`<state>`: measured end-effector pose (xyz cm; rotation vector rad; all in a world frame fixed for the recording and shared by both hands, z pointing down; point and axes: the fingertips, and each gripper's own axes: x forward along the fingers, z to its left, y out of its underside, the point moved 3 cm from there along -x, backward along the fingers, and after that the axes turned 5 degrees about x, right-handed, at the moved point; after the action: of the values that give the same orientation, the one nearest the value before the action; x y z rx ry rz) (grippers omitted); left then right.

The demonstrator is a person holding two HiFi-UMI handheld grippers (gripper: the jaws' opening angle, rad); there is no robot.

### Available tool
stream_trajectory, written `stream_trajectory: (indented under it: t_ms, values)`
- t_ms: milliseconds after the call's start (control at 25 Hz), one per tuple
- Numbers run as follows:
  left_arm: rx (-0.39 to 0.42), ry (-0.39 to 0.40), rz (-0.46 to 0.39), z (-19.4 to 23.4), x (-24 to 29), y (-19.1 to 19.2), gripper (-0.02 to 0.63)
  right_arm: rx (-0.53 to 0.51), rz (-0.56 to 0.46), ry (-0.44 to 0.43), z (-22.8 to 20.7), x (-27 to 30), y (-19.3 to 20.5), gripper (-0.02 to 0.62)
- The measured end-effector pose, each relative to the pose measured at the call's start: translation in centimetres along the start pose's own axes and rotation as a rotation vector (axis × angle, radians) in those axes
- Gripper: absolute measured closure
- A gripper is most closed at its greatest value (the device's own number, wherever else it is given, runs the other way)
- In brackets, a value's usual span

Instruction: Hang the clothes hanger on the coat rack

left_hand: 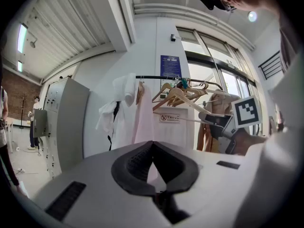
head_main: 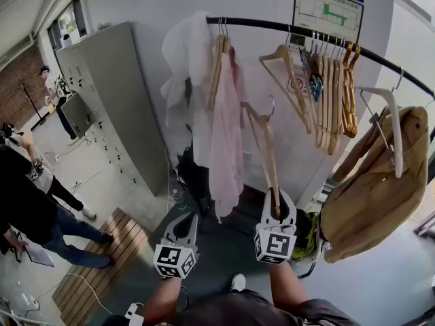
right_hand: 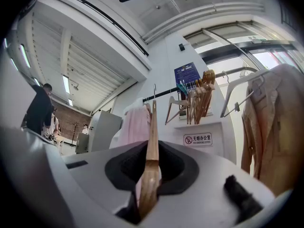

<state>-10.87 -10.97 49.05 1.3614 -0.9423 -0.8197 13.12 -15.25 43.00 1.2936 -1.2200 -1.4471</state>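
Observation:
In the head view my right gripper (head_main: 275,197) is shut on the lower end of a wooden hanger (head_main: 264,148). The hanger stands upright with its metal hook (head_main: 272,104) below the black rail of the coat rack (head_main: 272,25), clear of it. The right gripper view shows the hanger's wooden arm (right_hand: 152,141) pinched between the dark pads, pointing up toward the rail (right_hand: 166,93). My left gripper (head_main: 185,219) is lower and to the left, shut with nothing in it; its pads (left_hand: 140,159) meet at the tip. From the left gripper view, the right gripper (left_hand: 223,125) and hanger (left_hand: 183,98) appear at right.
A pink garment (head_main: 228,134) and a white one (head_main: 185,49) hang on the rail's left part. Several wooden hangers (head_main: 331,94) and a tan jacket (head_main: 377,189) hang to the right. A grey locker (head_main: 109,107) stands at left, with people (head_main: 27,202) beyond it.

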Motion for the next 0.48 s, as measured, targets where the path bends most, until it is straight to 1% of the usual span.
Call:
stream_trajectory:
  t_ms: [360, 480]
  values:
    - [0.009, -0.099, 0.024, 3.8, 4.4, 0.0, 0.597, 0.002, -0.07, 0.021, -1.2, 10.0, -3.5, 0.541]
    - [-0.005, -0.106, 0.02, 4.1, 5.2, 0.1, 0.597, 0.005, -0.098, 0.032, -1.4, 13.1, -5.2, 0.541]
